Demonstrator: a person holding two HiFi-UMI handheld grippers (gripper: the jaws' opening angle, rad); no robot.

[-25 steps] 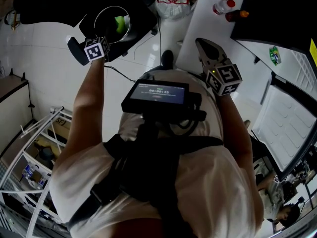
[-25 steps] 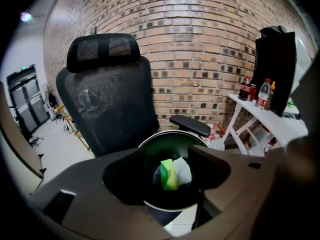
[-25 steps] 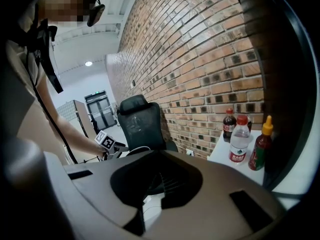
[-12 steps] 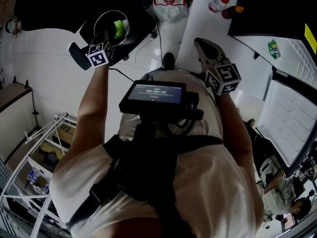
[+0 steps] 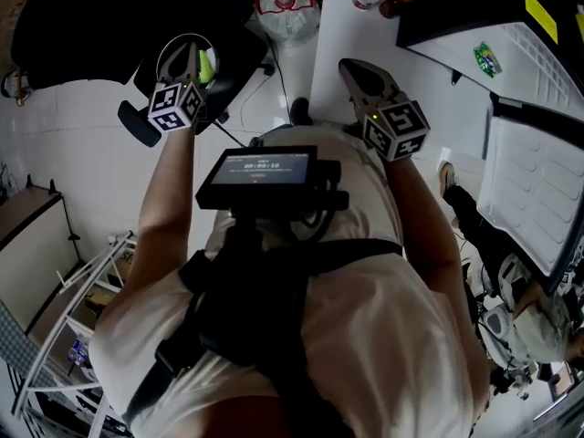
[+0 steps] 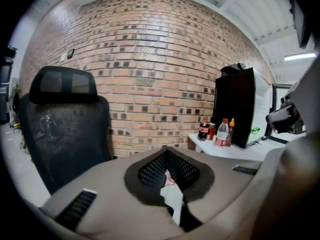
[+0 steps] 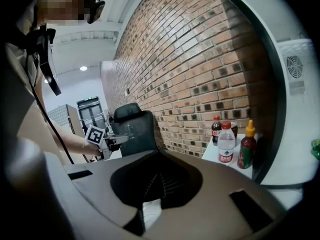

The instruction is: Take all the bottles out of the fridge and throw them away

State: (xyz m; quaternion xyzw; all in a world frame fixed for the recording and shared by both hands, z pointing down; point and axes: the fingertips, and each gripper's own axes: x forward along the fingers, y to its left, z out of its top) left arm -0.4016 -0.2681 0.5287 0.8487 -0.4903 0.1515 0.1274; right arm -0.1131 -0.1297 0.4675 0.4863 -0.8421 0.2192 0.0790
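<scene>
Left claw (image 5: 190, 62), jaws just closed on nothing, hangs above the bin (image 5: 164, 57) holding a green bottle (image 5: 207, 63); next, seemingly, back to the fridge (image 5: 456, 12).

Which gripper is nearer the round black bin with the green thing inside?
Left. The left gripper, jaws just closed on nothing, hangs over the round black bin; the right gripper is well off to its right, by the white table.

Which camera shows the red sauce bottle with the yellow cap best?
The right gripper view: there the sauce bottle stands close and whole, cap to base. The left gripper view shows the same bottle tiny and far off. The head view catches it small, from above, at the picture's top edge.
</scene>
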